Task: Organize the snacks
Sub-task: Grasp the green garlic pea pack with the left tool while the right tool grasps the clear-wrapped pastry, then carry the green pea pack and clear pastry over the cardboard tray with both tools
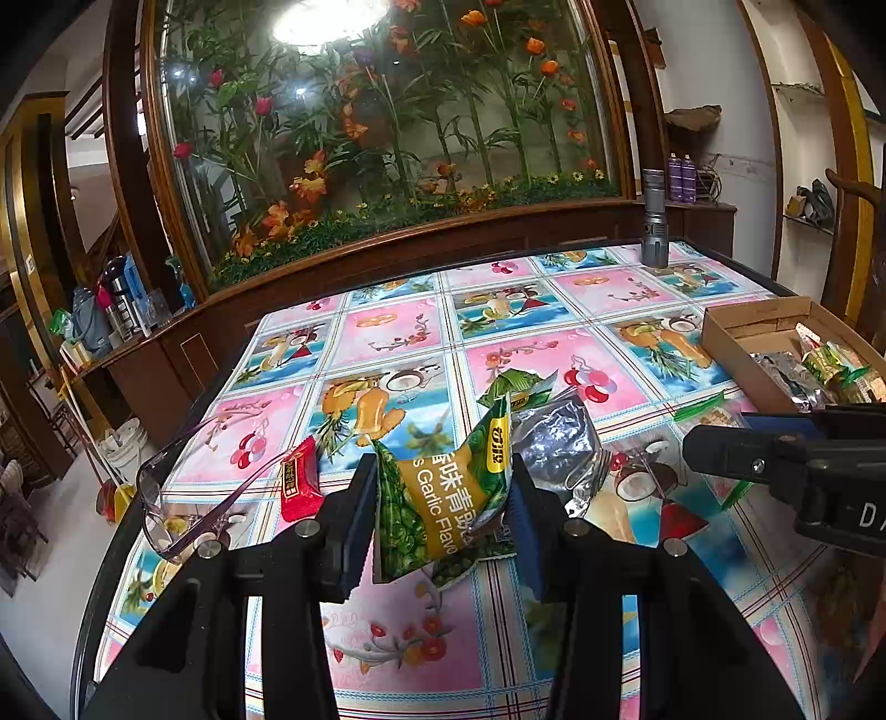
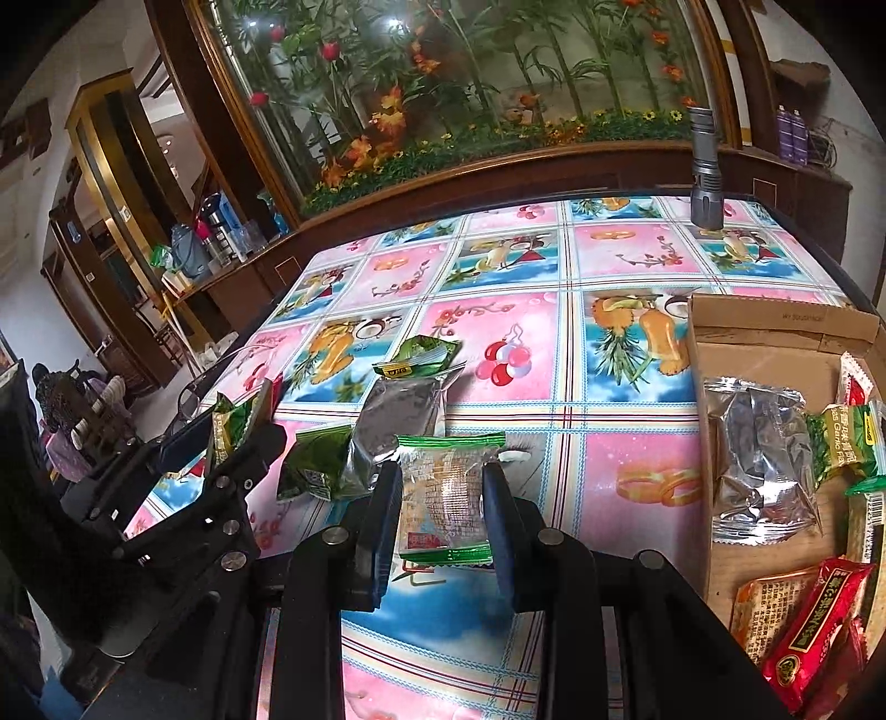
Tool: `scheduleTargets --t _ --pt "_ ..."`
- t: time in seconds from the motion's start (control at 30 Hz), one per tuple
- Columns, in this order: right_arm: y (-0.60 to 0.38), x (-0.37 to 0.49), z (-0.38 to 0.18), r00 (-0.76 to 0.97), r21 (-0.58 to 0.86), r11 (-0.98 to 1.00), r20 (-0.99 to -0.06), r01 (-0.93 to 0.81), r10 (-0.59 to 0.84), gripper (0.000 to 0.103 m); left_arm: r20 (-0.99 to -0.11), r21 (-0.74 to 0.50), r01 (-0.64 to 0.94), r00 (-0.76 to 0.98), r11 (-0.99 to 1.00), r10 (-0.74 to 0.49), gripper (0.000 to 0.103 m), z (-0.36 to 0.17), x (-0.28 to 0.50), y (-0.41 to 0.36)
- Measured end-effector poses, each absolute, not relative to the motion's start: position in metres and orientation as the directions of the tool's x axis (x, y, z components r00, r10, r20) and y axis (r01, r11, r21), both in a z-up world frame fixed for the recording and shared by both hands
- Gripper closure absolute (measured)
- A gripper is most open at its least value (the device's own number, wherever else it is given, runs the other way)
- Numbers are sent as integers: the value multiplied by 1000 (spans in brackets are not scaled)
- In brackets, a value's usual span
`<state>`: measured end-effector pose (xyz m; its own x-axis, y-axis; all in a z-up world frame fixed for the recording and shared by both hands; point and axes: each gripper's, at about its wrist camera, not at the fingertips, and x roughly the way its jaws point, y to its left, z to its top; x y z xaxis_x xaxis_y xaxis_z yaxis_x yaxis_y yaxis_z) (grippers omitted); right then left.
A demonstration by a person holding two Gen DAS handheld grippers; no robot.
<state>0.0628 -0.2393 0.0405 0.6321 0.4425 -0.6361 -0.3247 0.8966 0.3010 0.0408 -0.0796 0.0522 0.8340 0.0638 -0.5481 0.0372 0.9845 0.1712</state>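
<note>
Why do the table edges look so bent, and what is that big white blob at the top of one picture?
Left wrist view: a ceiling light reflected in the glass flower case blows out white; the wide lens bows the table and darkens the corners. Right wrist view: same bending, only small glints on the glass; the silver packet shines.
</note>
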Motion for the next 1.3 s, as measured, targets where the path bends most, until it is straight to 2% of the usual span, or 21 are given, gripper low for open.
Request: scheduleTargets --t 1.3 --pt "-244 60 46 646 318 892 -615 -321 451 71 -529 203 29 844 979 85 60 51 38 -83"
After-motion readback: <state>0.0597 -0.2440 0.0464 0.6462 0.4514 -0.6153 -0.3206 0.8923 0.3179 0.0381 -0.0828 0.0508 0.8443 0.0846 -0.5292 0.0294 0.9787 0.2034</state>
